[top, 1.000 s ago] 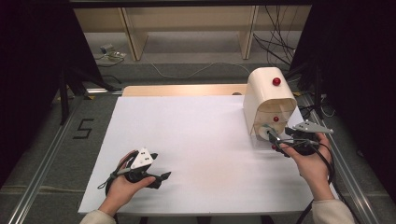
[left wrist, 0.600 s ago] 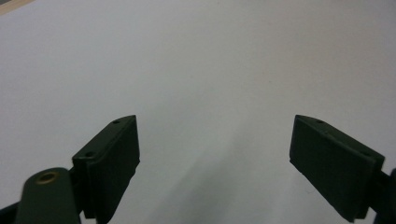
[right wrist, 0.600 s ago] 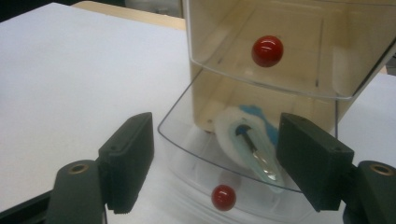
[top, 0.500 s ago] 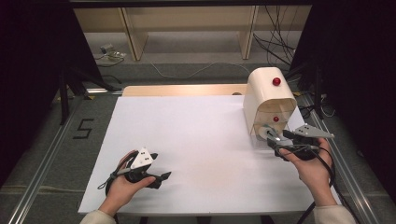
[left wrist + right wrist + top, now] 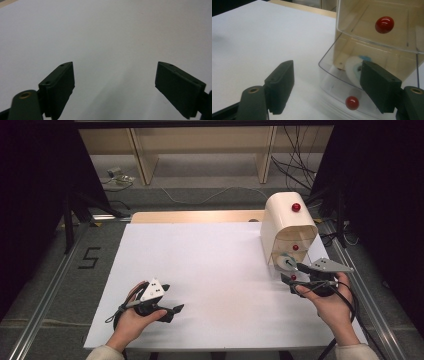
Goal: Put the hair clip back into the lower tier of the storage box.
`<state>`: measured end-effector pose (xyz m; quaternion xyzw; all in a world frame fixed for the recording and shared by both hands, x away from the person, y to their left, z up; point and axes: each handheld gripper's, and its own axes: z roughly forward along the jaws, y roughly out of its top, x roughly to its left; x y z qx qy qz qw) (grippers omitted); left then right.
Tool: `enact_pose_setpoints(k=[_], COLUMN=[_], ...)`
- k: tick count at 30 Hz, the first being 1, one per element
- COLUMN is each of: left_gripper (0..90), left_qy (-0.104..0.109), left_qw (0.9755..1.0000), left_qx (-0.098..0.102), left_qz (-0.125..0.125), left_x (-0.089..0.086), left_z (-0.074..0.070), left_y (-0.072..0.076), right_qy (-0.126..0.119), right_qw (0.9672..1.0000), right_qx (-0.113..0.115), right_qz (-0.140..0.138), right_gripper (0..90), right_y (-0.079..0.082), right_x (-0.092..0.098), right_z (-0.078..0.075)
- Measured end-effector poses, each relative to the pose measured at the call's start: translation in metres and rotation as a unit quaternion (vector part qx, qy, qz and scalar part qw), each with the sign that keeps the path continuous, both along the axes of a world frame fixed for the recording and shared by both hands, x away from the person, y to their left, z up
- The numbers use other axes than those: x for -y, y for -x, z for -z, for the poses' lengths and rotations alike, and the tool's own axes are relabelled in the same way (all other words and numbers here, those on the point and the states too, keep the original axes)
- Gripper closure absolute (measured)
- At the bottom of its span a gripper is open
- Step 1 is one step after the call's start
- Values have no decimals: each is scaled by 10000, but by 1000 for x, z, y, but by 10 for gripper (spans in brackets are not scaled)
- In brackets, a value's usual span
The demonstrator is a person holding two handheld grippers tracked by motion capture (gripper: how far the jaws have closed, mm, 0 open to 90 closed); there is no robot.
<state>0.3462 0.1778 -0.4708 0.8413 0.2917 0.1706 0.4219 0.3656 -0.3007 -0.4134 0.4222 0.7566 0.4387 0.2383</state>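
A cream drawer cabinet [image 5: 285,215] stands at the right of the white table top [image 5: 215,270]. Its clear drawers have red knobs [image 5: 295,247]. The lowest drawer [image 5: 332,82] is pulled out, and a white and blue roll [image 5: 353,67] lies inside it. My right gripper [image 5: 327,66] is open in front of this drawer. The drawer's red knob [image 5: 352,102] sits low between the jaws, and no pad presses on it. The right jaw overlaps the drawer's front in the right gripper view. My left gripper [image 5: 171,298] rests at the near left, open and holding nothing [image 5: 115,65].
A higher clear drawer [image 5: 384,24] with its own red knob hangs shut above the open one. A wooden strip [image 5: 200,216] runs along the table's far edge. Metal rails [image 5: 45,305] flank the table, and cables lie on the floor behind.
My right gripper has drifted slightly toward the table's near edge in front of the lowest drawer. The left hand and gripper have stayed put.
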Motion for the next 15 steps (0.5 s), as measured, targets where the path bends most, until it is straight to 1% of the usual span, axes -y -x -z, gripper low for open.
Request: enact_pose_setpoints(k=[3,10,13,14,15], left_gripper=[161,160,161,161,161], left_qy=[8,13,-3,-4,-3], left_qw=[10000,10000,10000,10000,10000], left_qx=[5,5,-2,3,6], left_qz=[3,1,17,24,22], left_x=[1,1,1,1,1], left_z=[0,0,0,0,0], left_y=[0,0,1,1,1], right_qy=[5,-67,-100,-120,-120], right_qw=[10000,9997,9995,9992,9992], right_qx=[17,57,48,52,52], right_qz=[-56,-216,-300,-377,-377], right_gripper=[284,284,283,283,283], right_y=[2,7,10,12,12], right_x=[-1,0,0,0,0], right_z=[0,1,5,8,8])
